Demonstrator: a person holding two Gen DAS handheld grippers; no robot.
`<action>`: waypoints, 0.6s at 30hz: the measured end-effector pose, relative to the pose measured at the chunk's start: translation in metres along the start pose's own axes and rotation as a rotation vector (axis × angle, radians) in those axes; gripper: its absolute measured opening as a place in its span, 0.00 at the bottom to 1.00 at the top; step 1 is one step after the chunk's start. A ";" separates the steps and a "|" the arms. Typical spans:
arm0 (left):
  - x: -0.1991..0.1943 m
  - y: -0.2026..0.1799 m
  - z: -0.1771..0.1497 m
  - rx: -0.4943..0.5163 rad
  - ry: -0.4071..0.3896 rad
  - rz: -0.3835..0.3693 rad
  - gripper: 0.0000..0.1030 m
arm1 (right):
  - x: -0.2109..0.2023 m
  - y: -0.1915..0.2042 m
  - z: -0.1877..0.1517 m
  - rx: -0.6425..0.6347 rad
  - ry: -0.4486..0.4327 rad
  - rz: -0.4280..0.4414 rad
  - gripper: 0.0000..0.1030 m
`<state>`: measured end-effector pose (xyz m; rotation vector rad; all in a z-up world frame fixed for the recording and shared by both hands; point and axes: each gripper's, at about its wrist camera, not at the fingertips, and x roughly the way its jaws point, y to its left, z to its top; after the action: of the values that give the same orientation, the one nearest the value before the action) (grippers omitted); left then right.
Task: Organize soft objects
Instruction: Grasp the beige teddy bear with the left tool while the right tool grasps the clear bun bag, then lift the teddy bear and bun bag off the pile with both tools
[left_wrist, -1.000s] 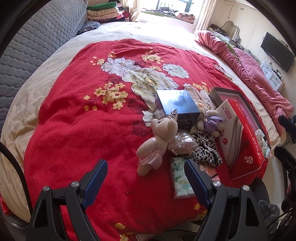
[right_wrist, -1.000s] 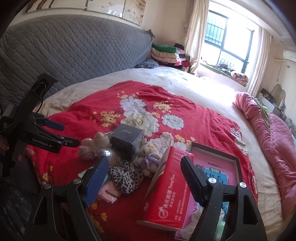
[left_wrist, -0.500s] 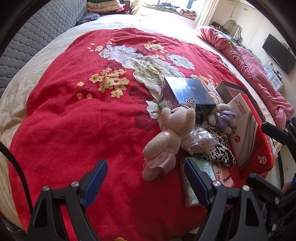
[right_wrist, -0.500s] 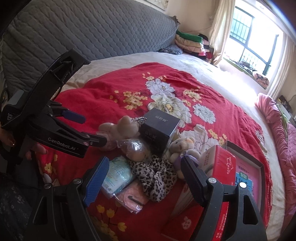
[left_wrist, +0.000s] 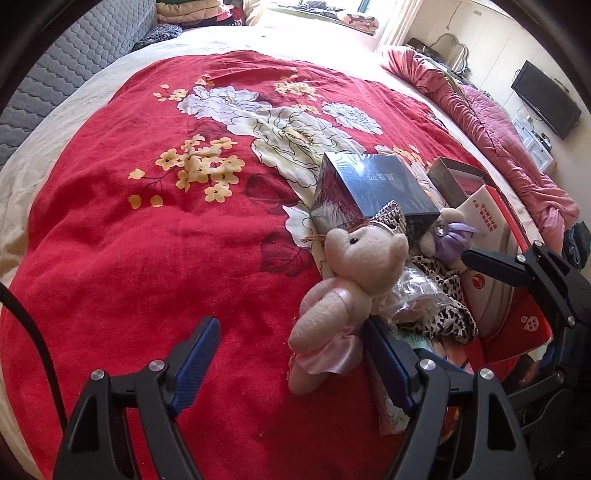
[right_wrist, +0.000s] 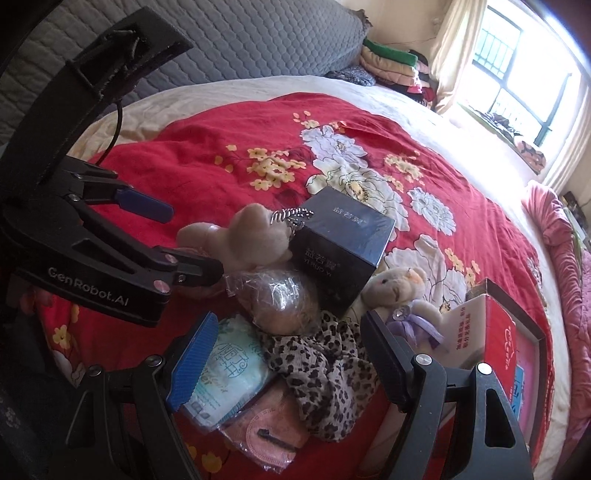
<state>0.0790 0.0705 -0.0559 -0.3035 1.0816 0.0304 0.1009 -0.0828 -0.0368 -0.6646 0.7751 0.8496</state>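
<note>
A pink teddy bear (left_wrist: 347, 280) in a pink skirt lies on the red flowered blanket (left_wrist: 147, 240), just ahead and right of my open left gripper (left_wrist: 291, 354); it also shows in the right wrist view (right_wrist: 240, 240). A small bear in purple (right_wrist: 406, 299) leans by the dark box. A leopard-print cloth (right_wrist: 325, 365), a wrapped brown soft thing (right_wrist: 280, 302), a tissue pack (right_wrist: 229, 373) and a pink packet (right_wrist: 266, 432) lie between the fingers of my open right gripper (right_wrist: 284, 362). Both grippers are empty.
A dark blue box (left_wrist: 373, 188) stands behind the pink bear. A red tissue box (right_wrist: 491, 336) and an open framed box (right_wrist: 532, 354) lie at the right. A pink quilt (left_wrist: 498, 136) lies on the bed's far right. The grey headboard (right_wrist: 240, 40) is at the back.
Both grippers have moved closer to the pile. The left gripper's right finger now sits beside the pink bear's skirt. The right gripper has dropped over the leopard cloth and packets.
</note>
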 end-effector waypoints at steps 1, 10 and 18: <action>0.000 0.000 0.001 0.001 -0.002 -0.014 0.72 | 0.003 0.000 0.001 0.000 0.006 0.002 0.78; 0.009 -0.002 0.004 0.003 0.018 -0.133 0.48 | 0.024 -0.001 0.007 0.003 0.015 0.006 0.69; 0.016 0.007 0.005 -0.045 0.031 -0.211 0.32 | 0.037 -0.011 0.008 0.073 0.016 0.048 0.53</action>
<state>0.0898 0.0770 -0.0687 -0.4581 1.0756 -0.1386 0.1292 -0.0673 -0.0603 -0.5909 0.8358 0.8568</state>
